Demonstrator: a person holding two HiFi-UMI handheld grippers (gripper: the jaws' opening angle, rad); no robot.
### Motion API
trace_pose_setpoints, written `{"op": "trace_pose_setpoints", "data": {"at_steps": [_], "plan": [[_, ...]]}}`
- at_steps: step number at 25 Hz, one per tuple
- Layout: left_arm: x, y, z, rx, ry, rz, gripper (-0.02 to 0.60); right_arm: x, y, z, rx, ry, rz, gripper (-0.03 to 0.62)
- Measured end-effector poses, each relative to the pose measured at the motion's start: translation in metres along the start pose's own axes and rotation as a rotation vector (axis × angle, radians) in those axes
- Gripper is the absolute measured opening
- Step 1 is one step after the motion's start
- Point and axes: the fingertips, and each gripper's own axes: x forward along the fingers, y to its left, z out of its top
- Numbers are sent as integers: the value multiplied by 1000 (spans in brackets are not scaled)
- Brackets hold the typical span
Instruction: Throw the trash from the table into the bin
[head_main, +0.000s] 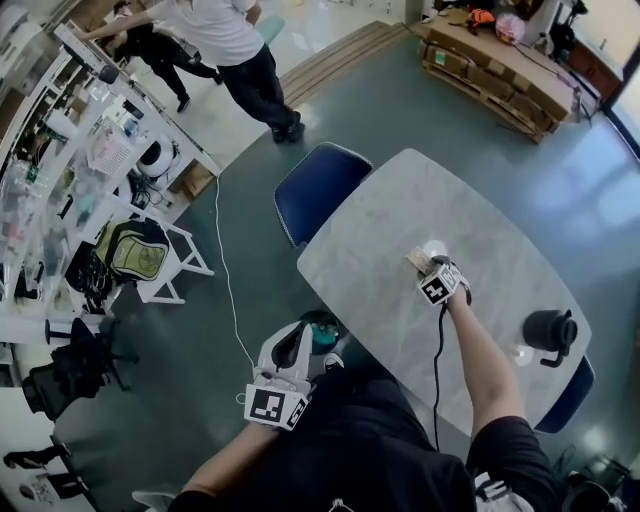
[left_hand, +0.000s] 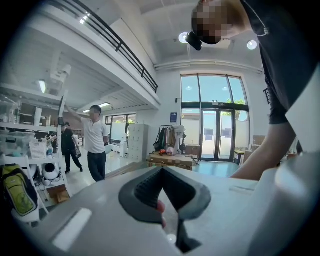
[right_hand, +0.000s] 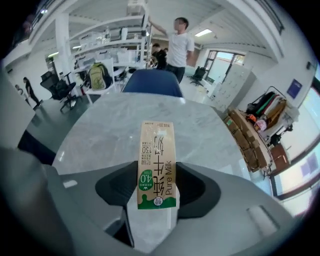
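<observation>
Off the near edge of the tabletop, the left claw is pressed together and empty. Over the tabletop's middle, the right claw clamps the milk carton by its sides. At the tabletop's far end stands a blue chair.

The pale grey, marble-patterned counter has rounded corners and carries four things. A beige-and-green milk carton lies near its middle (printed face up), with a small clear glass just beyond it. Near the right edge stands a black lidded jug, with a second clear glass just beside it.
</observation>
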Motion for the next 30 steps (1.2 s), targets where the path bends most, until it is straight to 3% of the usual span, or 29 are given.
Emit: {"op": "trace_pose_setpoints", "data": {"at_steps": [4, 10, 16, 20, 24, 30], "plan": [[19, -10, 5, 14, -23, -60, 0, -62, -9, 28, 145, -207, -83, 259], [42, -37, 26, 43, -84, -175, 0, -187, -10, 67, 393, -549, -144, 255], [47, -58, 39, 60, -140, -262, 0, -311, 22, 85, 542, -852, -136, 256], [43, -79, 47, 65, -149, -296, 0, -361, 48, 84, 548, -953, -130, 256], [36, -94, 46, 73, -168, -312, 0, -384, 63, 79, 535, -989, -124, 256], [21, -87, 48, 74, -181, -260, 0, -386, 76, 86, 508, -992, -71, 256]]}}
